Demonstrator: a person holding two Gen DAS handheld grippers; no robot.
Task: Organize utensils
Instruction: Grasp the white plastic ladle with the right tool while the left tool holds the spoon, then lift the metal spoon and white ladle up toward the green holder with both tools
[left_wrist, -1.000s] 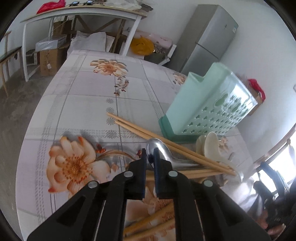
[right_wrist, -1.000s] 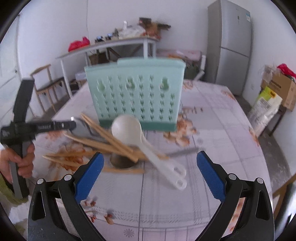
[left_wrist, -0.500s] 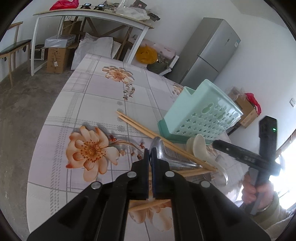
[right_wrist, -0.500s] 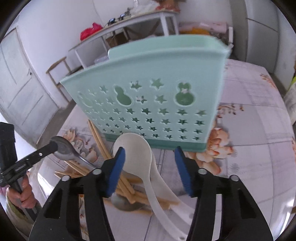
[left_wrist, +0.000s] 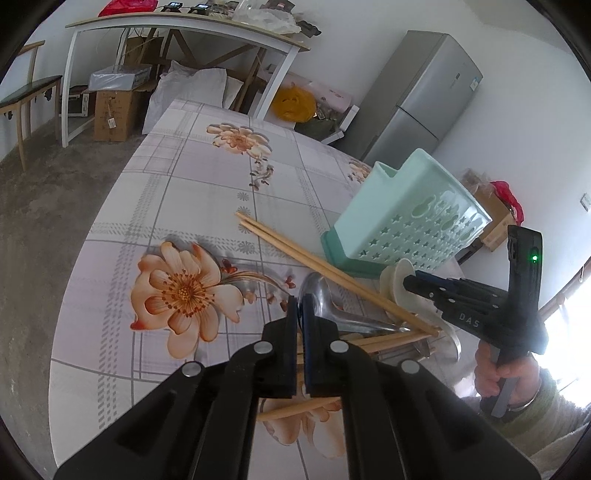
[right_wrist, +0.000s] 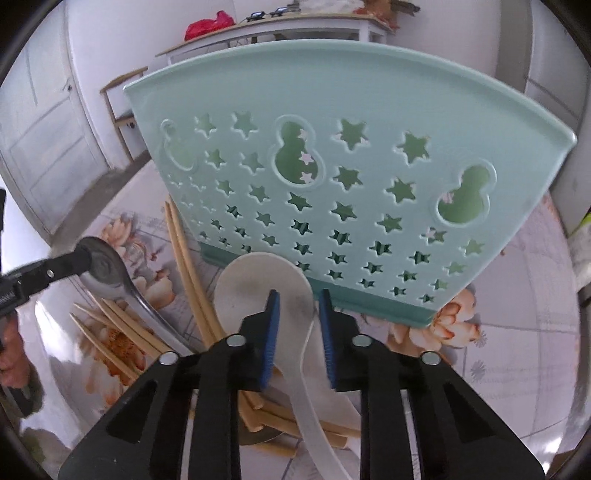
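A mint-green perforated utensil holder (left_wrist: 406, 221) (right_wrist: 332, 110) stands upright on the flowered table. In front of it lies a pile of wooden chopsticks (left_wrist: 295, 251) (right_wrist: 184, 258), a metal spoon (left_wrist: 321, 299) (right_wrist: 107, 273) and a white plastic spoon (right_wrist: 251, 288) (left_wrist: 393, 280). My left gripper (left_wrist: 300, 314) (right_wrist: 83, 258) is shut on the rim of the metal spoon's bowl. My right gripper (right_wrist: 298, 332) (left_wrist: 406, 284) points steeply down over the white spoon. Its jaws are closing with the spoon's neck between them, and a small gap shows at the right pad.
A person's hand (left_wrist: 495, 365) holds the right gripper's handle at the table's near right. Beyond the table stand a grey fridge (left_wrist: 417, 103), a white side table (left_wrist: 184, 26) and cardboard boxes (left_wrist: 110, 114). The flowered tablecloth (left_wrist: 184, 192) stretches away to the left of the pile.
My right gripper moved forward and down onto the white spoon, its jaws narrowing from wide apart to a small gap. The left gripper stayed shut at the metal spoon.
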